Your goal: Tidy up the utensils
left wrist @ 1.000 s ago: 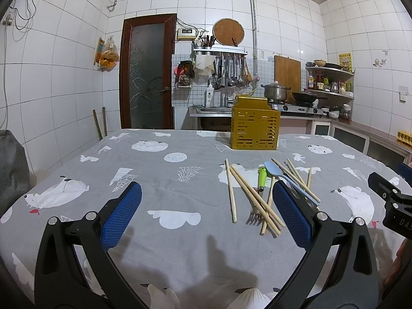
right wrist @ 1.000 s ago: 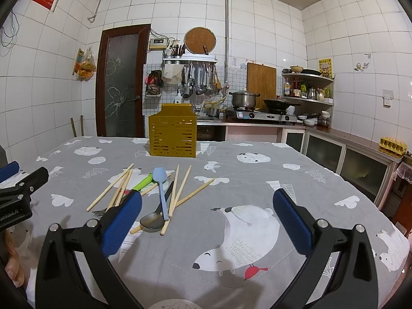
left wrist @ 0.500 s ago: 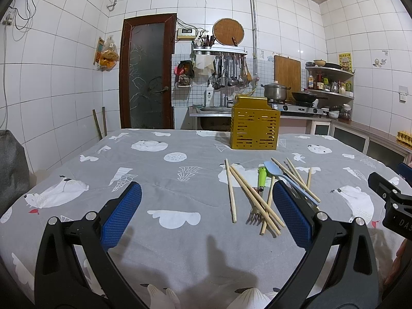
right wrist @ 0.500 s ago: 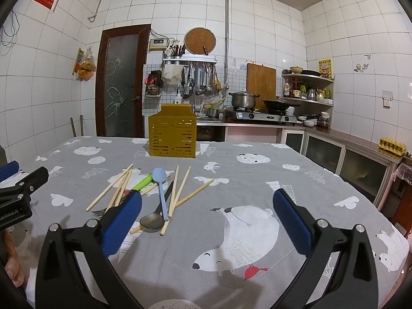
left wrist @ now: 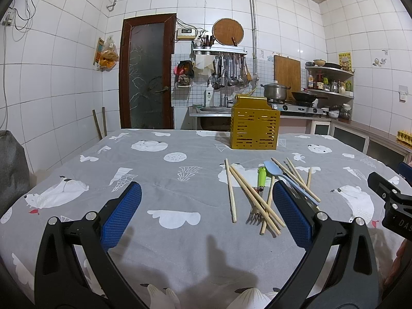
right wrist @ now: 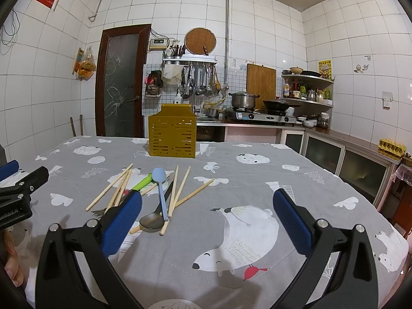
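Nothing has moved since the earlier pictures: both grippers hang where they were, and the pile of cutlery lies as it did.

Across the table (left wrist: 77,206), with its grey bear-print cloth, the job looks not yet begun. At the far side stands the yellow slotted holder (left wrist: 255,126), upright, and no handle shows above its rim, so I judge it empty. Every piece is left to sort.

Between that holder and the grippers lies the loose heap: wooden chopsticks (left wrist: 251,193) crossed over one another, a fork (left wrist: 257,206) with a green handle, a pale blue spoon (right wrist: 161,193) and a dark metal spoon (right wrist: 152,221), all touching or overlapping.

Over bare cloth hovers the left gripper (left wrist: 206,213), released wide and holding nothing; the heap lies toward its right finger, whose blue pad hides part of the blue spoon. Likewise spread wide and empty, the right gripper (right wrist: 206,213) has the heap at its left finger, the metal spoon's bowl just beside that pad. The holder is well beyond both.
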### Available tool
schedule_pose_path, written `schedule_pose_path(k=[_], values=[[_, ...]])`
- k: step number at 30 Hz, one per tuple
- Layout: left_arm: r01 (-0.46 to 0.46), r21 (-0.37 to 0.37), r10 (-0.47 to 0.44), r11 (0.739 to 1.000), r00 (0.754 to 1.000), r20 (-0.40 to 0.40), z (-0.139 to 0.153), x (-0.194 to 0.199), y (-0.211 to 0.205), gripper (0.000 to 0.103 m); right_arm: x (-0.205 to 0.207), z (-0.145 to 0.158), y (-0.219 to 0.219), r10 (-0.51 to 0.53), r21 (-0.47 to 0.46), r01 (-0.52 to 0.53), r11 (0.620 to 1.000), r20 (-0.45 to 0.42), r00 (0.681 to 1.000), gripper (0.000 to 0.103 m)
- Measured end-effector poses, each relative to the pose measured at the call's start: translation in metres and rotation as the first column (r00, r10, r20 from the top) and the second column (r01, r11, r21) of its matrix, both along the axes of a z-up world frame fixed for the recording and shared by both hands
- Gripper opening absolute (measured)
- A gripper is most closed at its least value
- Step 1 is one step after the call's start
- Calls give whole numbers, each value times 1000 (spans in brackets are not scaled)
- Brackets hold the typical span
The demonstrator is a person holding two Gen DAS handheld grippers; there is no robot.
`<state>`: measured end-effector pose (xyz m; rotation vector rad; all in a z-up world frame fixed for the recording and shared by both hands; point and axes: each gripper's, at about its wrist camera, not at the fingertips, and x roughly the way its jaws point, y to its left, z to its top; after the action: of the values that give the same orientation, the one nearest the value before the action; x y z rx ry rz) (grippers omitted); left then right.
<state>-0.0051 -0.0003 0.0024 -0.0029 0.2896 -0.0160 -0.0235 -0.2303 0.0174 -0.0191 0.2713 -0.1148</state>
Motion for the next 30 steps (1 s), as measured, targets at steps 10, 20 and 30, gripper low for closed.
schedule_pose_path(k=[10, 20, 30], values=[[16, 4, -16, 1000, 1000, 2, 0, 0, 0, 98, 0, 1, -2, -5, 1, 5, 1000, -7, 1000, 99], [48, 15, -47, 999, 998, -35, -1, 7, -4, 98, 1, 2, -6, -21, 27, 21, 999, -18, 1000, 99], [84, -34, -87, 996, 990, -113, 17, 42, -1, 98, 31, 16, -13, 26, 98, -20, 995, -57, 998, 99]])
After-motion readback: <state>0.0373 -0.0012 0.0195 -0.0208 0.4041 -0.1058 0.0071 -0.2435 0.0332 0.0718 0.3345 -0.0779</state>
